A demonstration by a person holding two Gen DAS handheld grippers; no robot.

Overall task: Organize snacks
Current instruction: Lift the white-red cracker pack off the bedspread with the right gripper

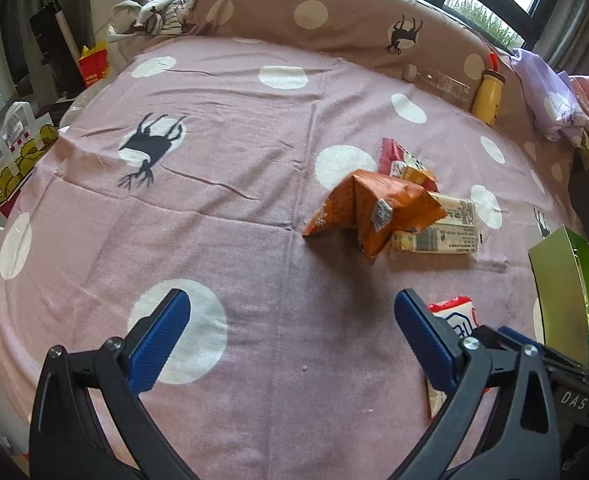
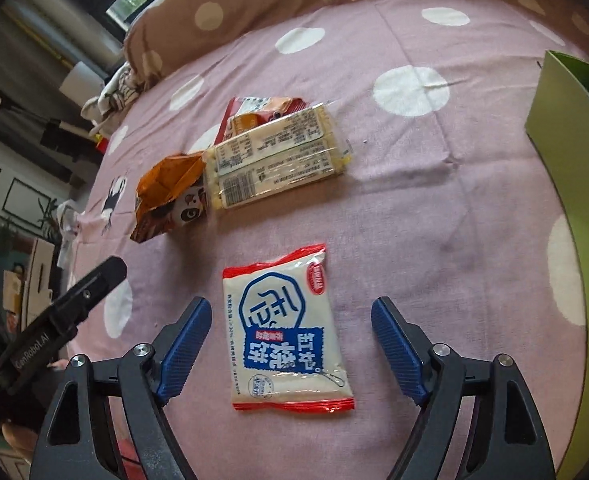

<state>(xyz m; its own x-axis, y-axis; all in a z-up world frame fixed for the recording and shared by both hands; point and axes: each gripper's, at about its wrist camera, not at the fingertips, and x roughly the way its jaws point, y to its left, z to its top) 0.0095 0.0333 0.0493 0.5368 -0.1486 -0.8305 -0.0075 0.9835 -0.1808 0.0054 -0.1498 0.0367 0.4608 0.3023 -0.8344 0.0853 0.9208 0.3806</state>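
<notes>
1. Two blue finger pads of the right gripper [image 2: 288, 346] sit nearest in the right wrist view. They are wide apart and hold nothing.
2. Between those pads lies a white snack packet [image 2: 284, 330] with red edges and blue writing. It is flat on the pink bedsheet [image 2: 434, 220], and neither pad touches it.
3. Farther away on the sheet is a small pile of snacks. A clear cracker pack [image 2: 278, 158] with white labels lies flat there.
4. An orange crinkly bag [image 2: 166, 192] touches the left end of the cracker pack. A little panda face shows on it.
5. A red packet [image 2: 254, 108] pokes out from under the far side of the cracker pack.
6. A green box [image 2: 566, 132] stands at the right edge of the sheet, well apart from the pile.
7. In the left wrist view, the left gripper [image 1: 292, 332] is also wide apart and holds nothing. Only bare sheet lies between its pads.
8. The orange crinkly bag shows here too, far ahead and a bit to the right, on top of the pile.
9. The white snack packet peeks out just behind the right pad.
10. A yellow bottle [image 1: 488, 94] and a clear bottle [image 1: 438, 80] lie at the far right, against the brown spotted pillow [image 1: 334, 4].
</notes>
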